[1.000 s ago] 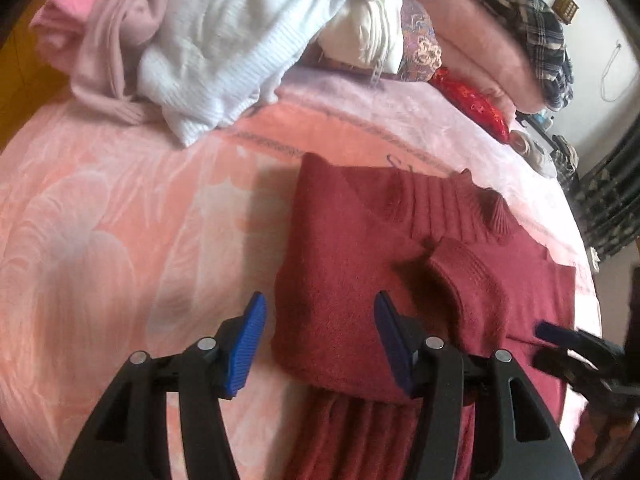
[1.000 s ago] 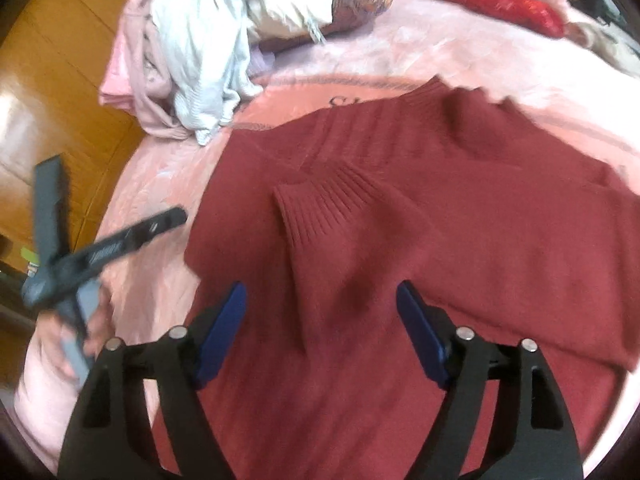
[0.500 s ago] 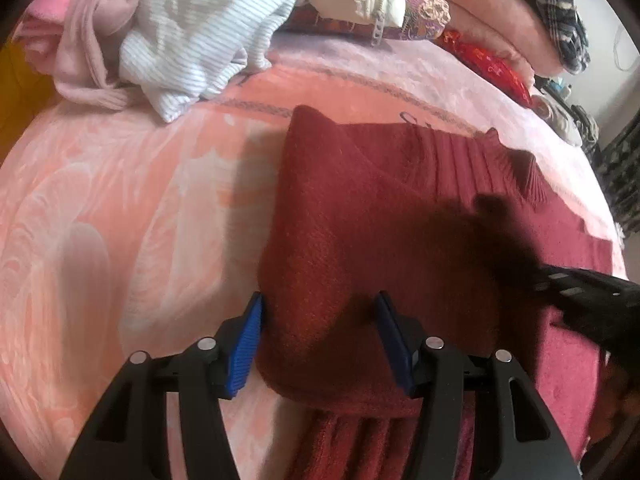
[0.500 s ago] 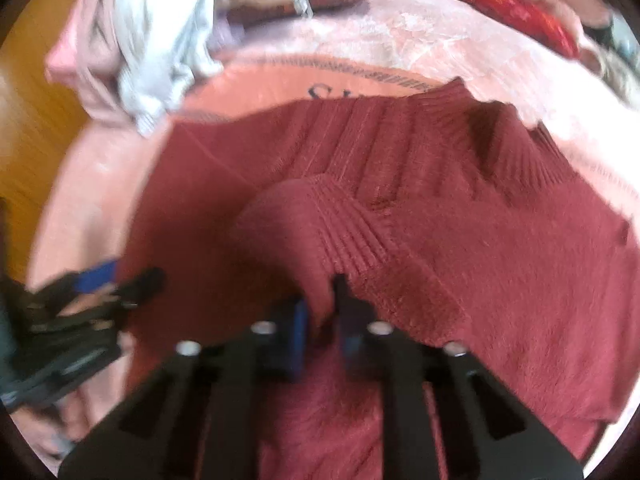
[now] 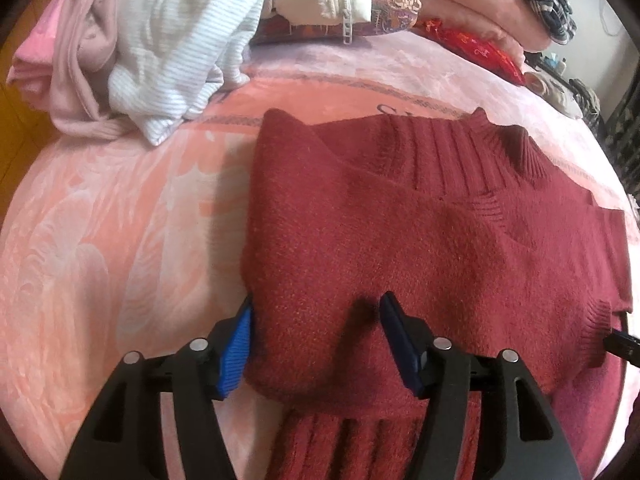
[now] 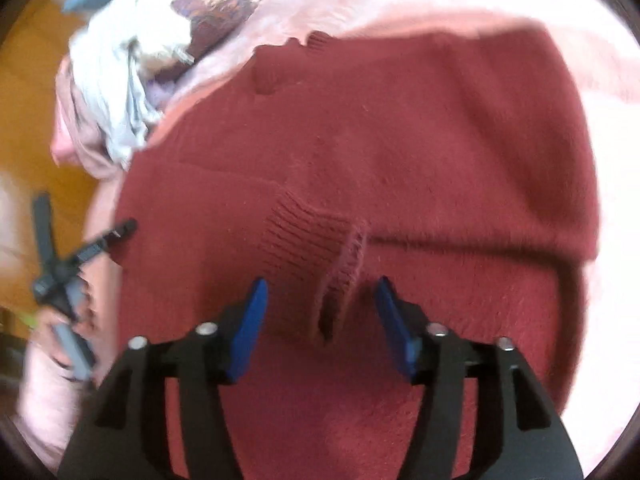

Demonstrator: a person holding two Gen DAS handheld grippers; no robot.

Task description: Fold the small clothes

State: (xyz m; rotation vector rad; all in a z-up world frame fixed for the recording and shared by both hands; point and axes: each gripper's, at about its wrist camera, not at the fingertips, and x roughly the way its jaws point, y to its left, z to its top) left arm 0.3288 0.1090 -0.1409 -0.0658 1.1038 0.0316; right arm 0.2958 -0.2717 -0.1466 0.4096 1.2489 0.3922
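Changes since the earlier frames: the right gripper [image 6: 320, 316], half a second ago pinched on the sleeve cuff, now stands with its fingers apart and the ribbed cuff [image 6: 316, 248] lying loose between them; the left gripper [image 5: 316, 344] has moved in over the sweater's folded left edge.

Item: red knit sweater [image 5: 420, 240], lying on the pink bed blanket [image 5: 100, 240], collar away from the cameras, one sleeve folded across the body so its cuff sits near the middle of the chest.

Left gripper: fingers apart, straddling the near-left edge of the sweater, the left pad [image 5: 236, 356] just beside the fold; nothing gripped.

Right gripper: fingers apart over the cuff, not clamped on it. The view is blurred, so whether a pad touches the knit cannot be told.

Surroundings: pile of unfolded clothes [image 5: 160, 48] at the head of the bed, well apart from the sweater.

Risks, as judged:
- The cuff stands up in a ridge rather than flat; it may spring back or bunch under the next fold.
- A grip at the left edge could catch only the upper layer, pulling the folded panel open.
- Thick, fuzzy knit may drag on the plush blanket and skew the fold line.
- Fast motion by the right gripper could snag the loose cuff.
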